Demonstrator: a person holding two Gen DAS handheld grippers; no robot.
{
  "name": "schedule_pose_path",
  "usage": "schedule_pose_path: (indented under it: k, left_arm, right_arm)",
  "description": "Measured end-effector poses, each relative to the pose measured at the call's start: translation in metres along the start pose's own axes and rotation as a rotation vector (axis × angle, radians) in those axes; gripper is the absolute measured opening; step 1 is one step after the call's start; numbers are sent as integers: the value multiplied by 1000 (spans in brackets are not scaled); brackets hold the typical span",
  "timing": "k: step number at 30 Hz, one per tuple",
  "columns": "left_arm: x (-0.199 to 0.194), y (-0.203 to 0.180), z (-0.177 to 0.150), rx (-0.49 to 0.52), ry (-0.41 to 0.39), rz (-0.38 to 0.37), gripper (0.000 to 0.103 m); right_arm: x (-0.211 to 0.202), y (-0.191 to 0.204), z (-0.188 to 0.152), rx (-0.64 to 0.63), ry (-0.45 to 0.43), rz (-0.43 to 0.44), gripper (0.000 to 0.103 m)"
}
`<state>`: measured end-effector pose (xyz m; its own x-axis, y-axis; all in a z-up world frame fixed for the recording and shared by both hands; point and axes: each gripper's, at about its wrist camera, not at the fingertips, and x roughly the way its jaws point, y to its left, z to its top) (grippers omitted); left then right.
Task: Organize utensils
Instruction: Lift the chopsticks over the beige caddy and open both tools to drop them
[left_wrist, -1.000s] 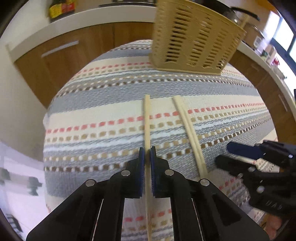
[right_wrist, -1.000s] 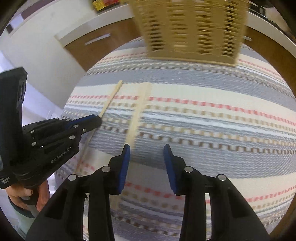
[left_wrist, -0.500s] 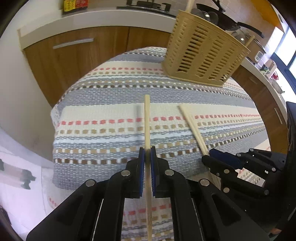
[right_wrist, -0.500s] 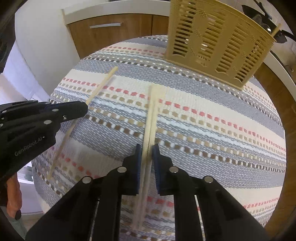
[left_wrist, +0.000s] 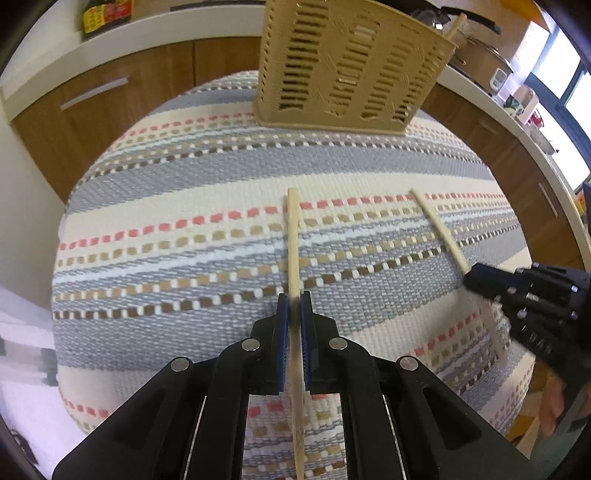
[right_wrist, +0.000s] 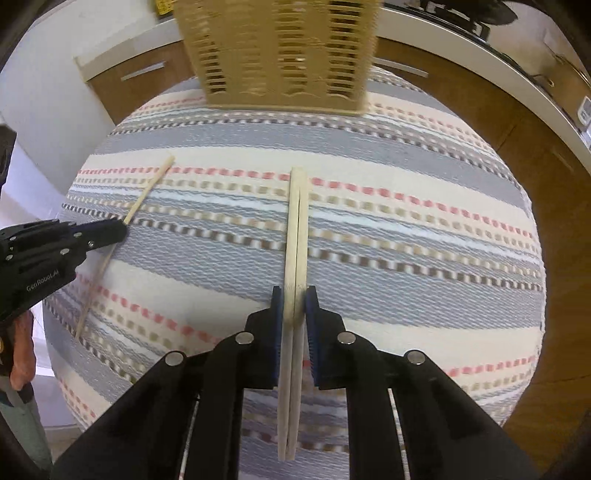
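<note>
My left gripper (left_wrist: 294, 306) is shut on a single wooden chopstick (left_wrist: 293, 240) that points away over the striped cloth (left_wrist: 177, 192). My right gripper (right_wrist: 294, 302) is shut on a pair of pale chopsticks (right_wrist: 297, 229) lying side by side between its blue pads. A tan slotted utensil basket (left_wrist: 351, 70) stands upright at the cloth's far edge, ahead of both grippers, with a stick poking out of its top. The right gripper (left_wrist: 480, 280) shows at the right of the left wrist view, and the left gripper (right_wrist: 114, 230) at the left of the right wrist view. The basket (right_wrist: 280, 51) is blurred there.
Brown cabinets (left_wrist: 110, 103) and a white countertop (left_wrist: 166, 26) run behind the cloth-covered table. A sauce bottle (left_wrist: 105, 14) and pots (left_wrist: 476, 48) sit on the counter. A person's hand (right_wrist: 22, 350) holds the left gripper's grip.
The right gripper's jaws, open a second ago, have shut on the pair of chopsticks. Both grippers have shifted with their sticks, and the basket now looms closer ahead.
</note>
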<state>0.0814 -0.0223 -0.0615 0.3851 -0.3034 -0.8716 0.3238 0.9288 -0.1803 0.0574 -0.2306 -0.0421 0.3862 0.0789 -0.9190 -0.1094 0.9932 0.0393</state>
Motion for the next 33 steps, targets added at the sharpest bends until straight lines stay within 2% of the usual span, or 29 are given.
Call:
schedule_pose_path:
  k: [2,5,7,9,11,15,16,17,18,21,26,33]
  left_arm:
    - [1,-2,1,15,14,0,5]
    - [3,-4,6,35,50,-23,11]
    - [5,-5,10,55,75,-29,12]
    - [7,-8,13,89,101,-26,14]
    - [9,-11,16,117,121,-29,16]
    - [12,-14,21,151,142,-16,15]
    - [13,-16,21,159,141,-2,8]
    - [14,-19,21,172,136,27,5]
    - [14,-22,21,185,129,42,5]
    - [11,-21,18,170,92,44,4]
    - [-22,-14,29,121,-48,-1,4]
    - [-87,-7,61,61,-261,-66,4]
  right_arm:
    - [-1,-8,0,33,12,30,11]
    - [7,-15,4,80,68,123,12]
    - [8,-19,8,89,78,130,14]
    - [9,-16,11,75,90,123,24]
    - [11,-10,16,61,100,117,26]
    - [16,4,21,24,112,57,26]
    - [16,8,22,14,112,40,26]
    - [17,12,22,2,111,32,22]
    - [21,20,24,-22,109,16,11]
    - [21,31,25,-58,86,17,10]
    - [-4,35,32,-62,-13,67,10]
    - [-71,22,54,-35,-244,140,10]
